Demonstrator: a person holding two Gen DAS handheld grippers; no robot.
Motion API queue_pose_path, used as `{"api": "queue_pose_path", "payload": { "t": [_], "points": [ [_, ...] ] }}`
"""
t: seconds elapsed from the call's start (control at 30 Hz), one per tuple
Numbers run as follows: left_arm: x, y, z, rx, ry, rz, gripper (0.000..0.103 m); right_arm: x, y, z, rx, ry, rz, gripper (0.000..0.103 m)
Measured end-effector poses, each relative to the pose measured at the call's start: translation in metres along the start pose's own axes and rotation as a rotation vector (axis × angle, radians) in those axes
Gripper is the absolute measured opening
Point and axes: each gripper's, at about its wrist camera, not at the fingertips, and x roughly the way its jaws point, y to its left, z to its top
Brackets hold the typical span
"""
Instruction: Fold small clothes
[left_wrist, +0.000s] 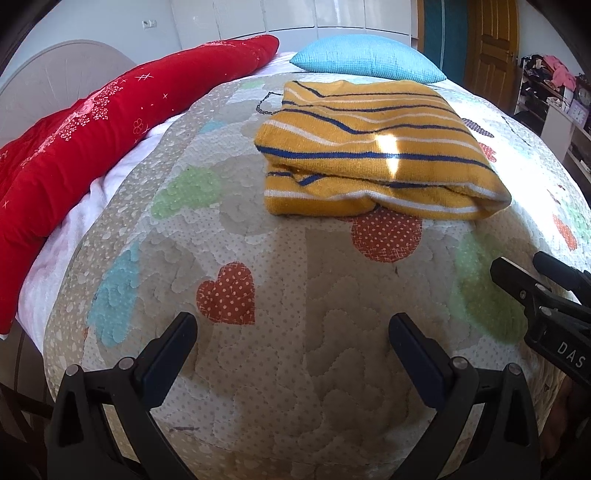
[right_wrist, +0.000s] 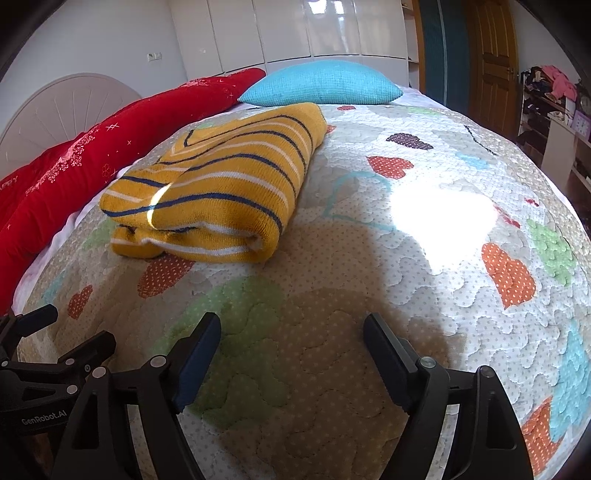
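Two grippers, both spread wide and holding nothing | left gripper (left_wrist: 293, 338) over bare quilt (left_wrist: 280, 369) | right gripper (right_wrist: 291, 341) likewise | folded striped sweater (right_wrist: 218, 195) lies ahead, untouched

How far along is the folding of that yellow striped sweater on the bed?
Done: the yellow striped sweater lies folded in a compact stack on the heart-patterned quilt, in front of the blue pillow. In hand: nothing; the left gripper and right gripper both hover over bare quilt with jaws open and empty. Left: no other unfolded clothing shows on the bed, so this piece looks finished.
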Motion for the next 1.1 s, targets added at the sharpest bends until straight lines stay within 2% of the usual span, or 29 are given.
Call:
{"api": "queue_pose_path", "payload": {
  "t": [0.43, 1.1],
  "points": [
    [0.003, 0.004, -0.001, -0.019, 0.010, -0.007, 0.103, 0.001, 0.001, 0.000, -0.006, -0.001, -0.009, 0.085],
    [-0.017, -0.006, 0.002, -0.010, -0.039, 0.002, 0.103, -0.020, -0.017, 0.002, 0.069, -0.044, 0.005, 0.085]
  ]
}}
